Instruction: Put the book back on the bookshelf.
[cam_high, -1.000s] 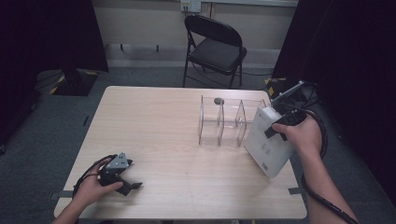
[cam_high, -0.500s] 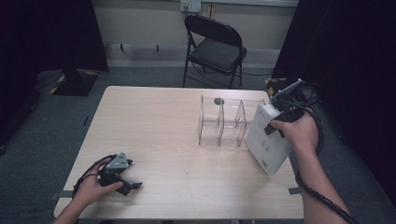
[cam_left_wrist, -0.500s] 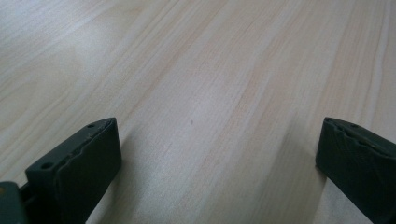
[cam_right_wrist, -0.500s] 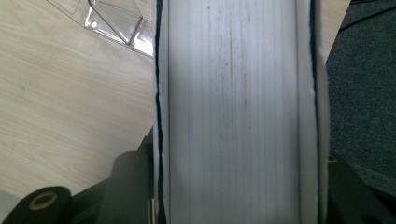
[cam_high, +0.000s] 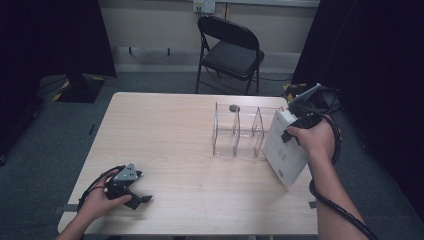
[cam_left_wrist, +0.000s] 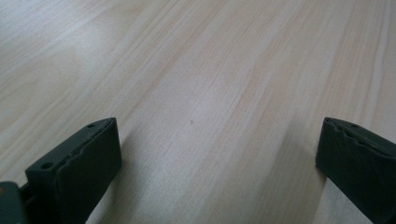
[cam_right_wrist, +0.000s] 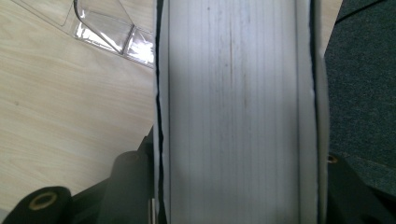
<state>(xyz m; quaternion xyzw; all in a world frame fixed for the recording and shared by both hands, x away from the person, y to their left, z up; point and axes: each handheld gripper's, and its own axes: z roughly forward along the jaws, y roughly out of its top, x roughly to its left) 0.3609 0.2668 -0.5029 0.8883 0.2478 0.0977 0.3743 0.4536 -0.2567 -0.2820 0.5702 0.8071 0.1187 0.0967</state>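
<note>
My right tool (cam_high: 295, 131) is clamped across the thickness of a white book (cam_high: 284, 147), which I hold tilted in the air above the right edge of the bench (cam_high: 165, 135), just beside the clear divided rack (cam_high: 240, 131). My left tool (cam_high: 131, 192) rests near the front left corner of the bench with its jaws wide apart and nothing between them. I judge the pickup done and the placing left: the book is not yet in any compartment of the rack, whose slots look empty apart from a small dark thing (cam_high: 233, 108) at its rear rim.
</note>
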